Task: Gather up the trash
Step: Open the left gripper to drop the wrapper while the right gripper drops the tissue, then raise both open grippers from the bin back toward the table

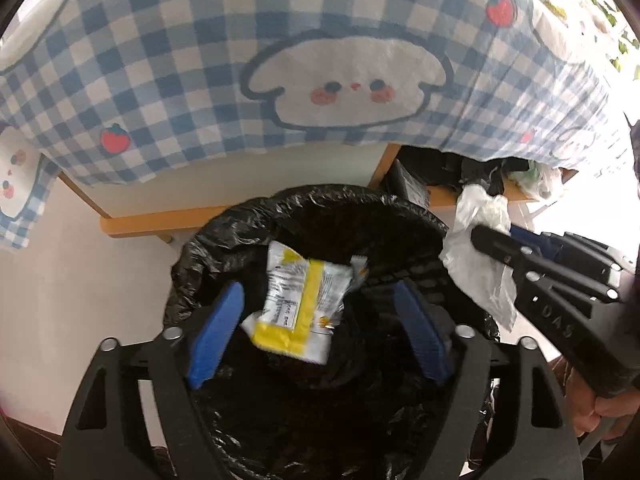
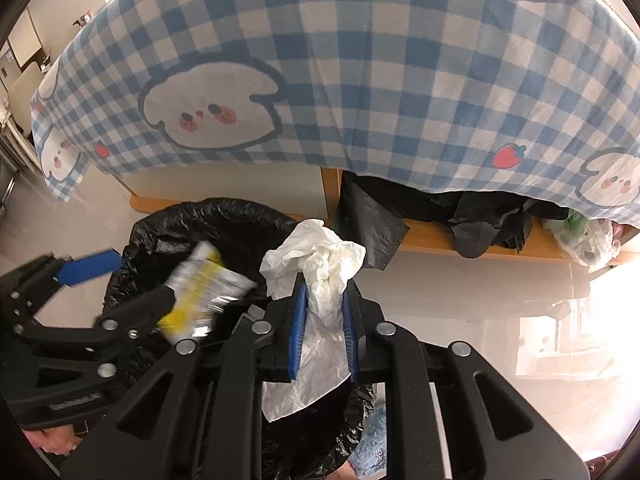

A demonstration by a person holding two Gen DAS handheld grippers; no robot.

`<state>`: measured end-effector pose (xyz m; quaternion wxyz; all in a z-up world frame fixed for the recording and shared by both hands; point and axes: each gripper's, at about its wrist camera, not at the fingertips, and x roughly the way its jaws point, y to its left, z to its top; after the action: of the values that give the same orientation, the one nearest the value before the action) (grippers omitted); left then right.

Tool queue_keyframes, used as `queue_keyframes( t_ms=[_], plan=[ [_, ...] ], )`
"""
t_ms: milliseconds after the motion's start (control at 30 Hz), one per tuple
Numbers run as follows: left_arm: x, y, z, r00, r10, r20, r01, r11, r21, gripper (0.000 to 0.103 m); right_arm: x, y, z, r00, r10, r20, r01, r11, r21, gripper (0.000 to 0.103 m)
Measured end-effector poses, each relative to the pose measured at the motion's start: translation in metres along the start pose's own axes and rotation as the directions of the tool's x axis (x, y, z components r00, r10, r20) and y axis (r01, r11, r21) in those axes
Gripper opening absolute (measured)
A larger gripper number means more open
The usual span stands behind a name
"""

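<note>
Now the left gripper [image 1: 316, 316] is hanging spread, wrapper [image 1: 298, 304] seemingly dropping into the bin [image 1: 208, 240]; the right gripper [image 2: 323, 332] is pinching tissue [image 2: 320, 264] that risks snagging the rim.

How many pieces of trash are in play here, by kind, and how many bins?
Snack wrapper: 1, loose between the open left gripper fingers, above the bin
Crumpled tissue: 1, clamped in the right gripper
Bin with black liner: 1
Total: 3

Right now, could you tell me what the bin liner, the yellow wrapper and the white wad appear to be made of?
Bin liner: thin black plastic film, glossy and finely crinkled. Yellow wrapper: probably metallised plastic; silvery sheen, printed. White wad: likely tissue paper; matte, softly crumpled.
</note>
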<state>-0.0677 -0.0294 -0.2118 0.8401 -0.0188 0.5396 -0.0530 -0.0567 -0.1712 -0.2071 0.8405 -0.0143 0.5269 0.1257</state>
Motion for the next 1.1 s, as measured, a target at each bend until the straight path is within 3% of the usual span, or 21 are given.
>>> queue_keyframes(
  t_ms=[267, 767, 933, 1100],
  plan=[
    [-0.007, 0.026, 0.003, 0.999, 0.024, 0.026, -0.023, 0.999, -0.028, 0.096, 0.012, 0.005, -0.002, 1.0, 0.001, -0.024, -0.001, 1.0, 0.006, 0.016],
    [-0.009, 0.069, -0.007, 0.997, 0.064, 0.035, -0.059, 0.989, -0.133, 0.097, 0.018, 0.046, 0.006, 0.999, 0.035, -0.035, -0.037, 0.998, -0.053, 0.019],
    [-0.009, 0.066, -0.004, 0.997, 0.058, 0.044, -0.052, 0.989, -0.135, 0.097, 0.018, 0.041, 0.005, 0.999, 0.034, -0.039, -0.035, 0.999, -0.039, 0.027],
    [-0.009, 0.063, -0.003, 0.998, 0.052, 0.045, -0.045, 0.99, -0.132, 0.097, 0.015, 0.033, 0.006, 0.999, 0.021, -0.028, -0.021, 1.0, -0.022, 0.044]
  ],
)
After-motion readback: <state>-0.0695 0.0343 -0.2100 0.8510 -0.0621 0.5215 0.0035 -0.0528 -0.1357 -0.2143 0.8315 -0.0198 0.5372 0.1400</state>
